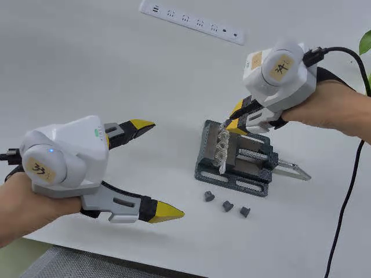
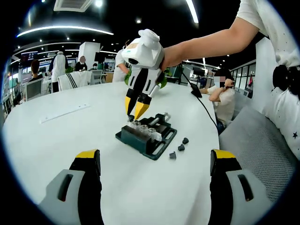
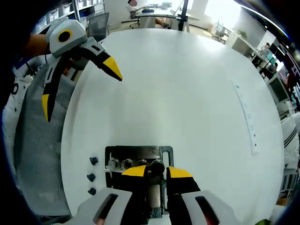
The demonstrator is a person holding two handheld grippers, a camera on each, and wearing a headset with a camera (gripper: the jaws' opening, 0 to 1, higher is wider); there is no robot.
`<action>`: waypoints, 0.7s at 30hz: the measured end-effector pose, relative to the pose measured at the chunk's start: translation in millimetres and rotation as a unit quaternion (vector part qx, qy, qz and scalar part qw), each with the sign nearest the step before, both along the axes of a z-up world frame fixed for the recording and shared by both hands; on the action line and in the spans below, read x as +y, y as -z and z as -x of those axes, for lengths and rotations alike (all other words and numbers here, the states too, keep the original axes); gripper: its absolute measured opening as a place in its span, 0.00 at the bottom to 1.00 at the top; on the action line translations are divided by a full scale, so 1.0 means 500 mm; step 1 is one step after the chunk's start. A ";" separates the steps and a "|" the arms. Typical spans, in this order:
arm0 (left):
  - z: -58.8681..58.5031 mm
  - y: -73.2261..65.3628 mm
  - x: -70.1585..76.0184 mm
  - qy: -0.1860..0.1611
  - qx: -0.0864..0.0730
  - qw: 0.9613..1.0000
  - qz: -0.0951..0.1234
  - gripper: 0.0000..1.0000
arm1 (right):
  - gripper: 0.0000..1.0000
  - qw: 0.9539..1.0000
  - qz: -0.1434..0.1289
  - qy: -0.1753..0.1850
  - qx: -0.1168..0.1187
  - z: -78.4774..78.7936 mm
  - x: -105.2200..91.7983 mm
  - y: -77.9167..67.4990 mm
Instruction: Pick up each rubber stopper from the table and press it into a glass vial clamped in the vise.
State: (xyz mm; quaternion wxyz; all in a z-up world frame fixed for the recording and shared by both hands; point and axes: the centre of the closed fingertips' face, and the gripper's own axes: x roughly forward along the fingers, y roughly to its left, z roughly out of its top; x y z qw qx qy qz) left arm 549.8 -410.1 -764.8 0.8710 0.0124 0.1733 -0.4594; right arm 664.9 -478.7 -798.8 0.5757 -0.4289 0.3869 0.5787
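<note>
In the head view, your left tongs (image 1: pixel 159 169) hover at 8 o'clock over the white table (image 1: pixel 145 69). Their jaws are spread wide, with nothing between the yellow tips. A white power strip (image 1: pixel 191 22) lies on the table at 12 o'clock.

Just right of centre stands a dark vise (image 1: pixel 258 168), its screw handle pointing to 3 o'clock. A row of clear vials (image 1: pixel 221 149) stands upright between its jaws. Three loose stoppers (image 1: pixel 227 205), small and dark, lie in a line on the table at 6 o'clock of the vise. They are near the vise but apart from it and from each other.

At 2 o'clock, your right tongs (image 1: pixel 232 123) point down at the far end of the vial row. In the right gripper view, those tongs are closed on a dark round stopper (image 3: pixel 157 166). It sits over the vial at the 3 o'clock end of the row. You cannot tell whether it touches the vial's mouth. In the left gripper view, the right tongs stand at 12 o'clock above the vise, well apart from your left tongs.

A black cable (image 1: pixel 348 197) runs from the right tongs down the 3 o'clock side of the head view.
</note>
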 end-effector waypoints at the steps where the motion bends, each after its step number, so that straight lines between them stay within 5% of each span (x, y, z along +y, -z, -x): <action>1: 0.000 0.000 0.000 0.000 0.000 1.000 -0.001 0.97 | 0.13 1.000 -0.001 0.000 0.000 0.001 -0.001 -0.001; 9: 0.000 0.001 0.001 -0.001 0.000 1.000 0.000 0.97 | 0.07 1.000 -0.022 0.000 -0.003 -0.001 0.002 -0.025; 21: 0.001 0.003 0.001 -0.001 0.003 1.000 0.002 0.97 | 0.03 1.000 -0.020 -0.002 0.001 0.002 -0.002 -0.020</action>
